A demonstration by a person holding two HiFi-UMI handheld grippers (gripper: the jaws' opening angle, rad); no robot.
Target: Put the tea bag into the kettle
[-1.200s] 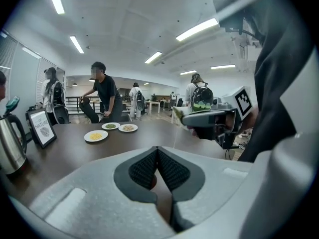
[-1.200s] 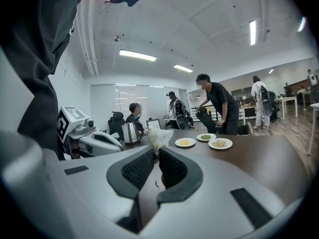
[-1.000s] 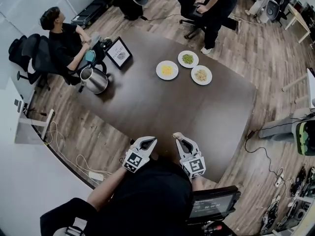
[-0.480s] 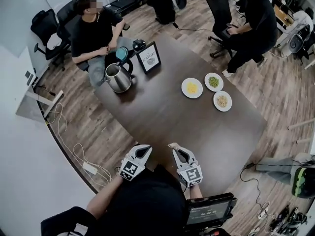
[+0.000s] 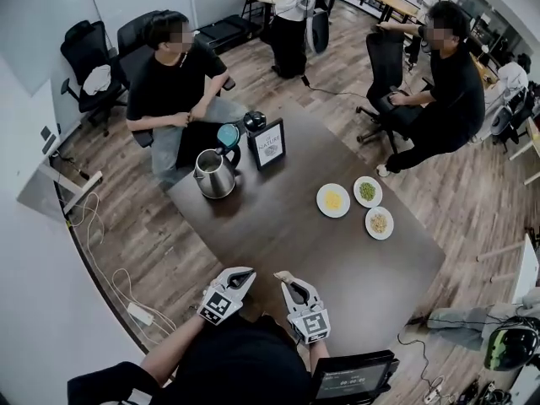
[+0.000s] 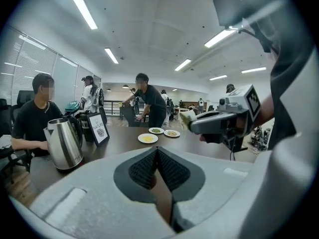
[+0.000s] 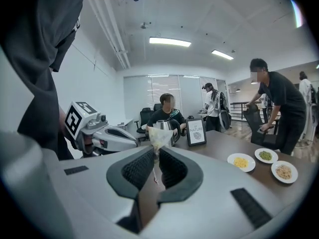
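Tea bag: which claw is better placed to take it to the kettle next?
Right. The right claw is shut on the tea bag, while the left claw is shut with nothing in it. The kettle stands at the far side of the table, apart from both.

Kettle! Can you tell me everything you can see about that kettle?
The kettle looks like shiny silver metal, with a pointed spout and a dark handle. It stands upright on the far corner of the dark table, beside a framed sign. A round teal piece just behind its handle may be its flipped-open lid, but I cannot tell for sure. Only the table touches it.
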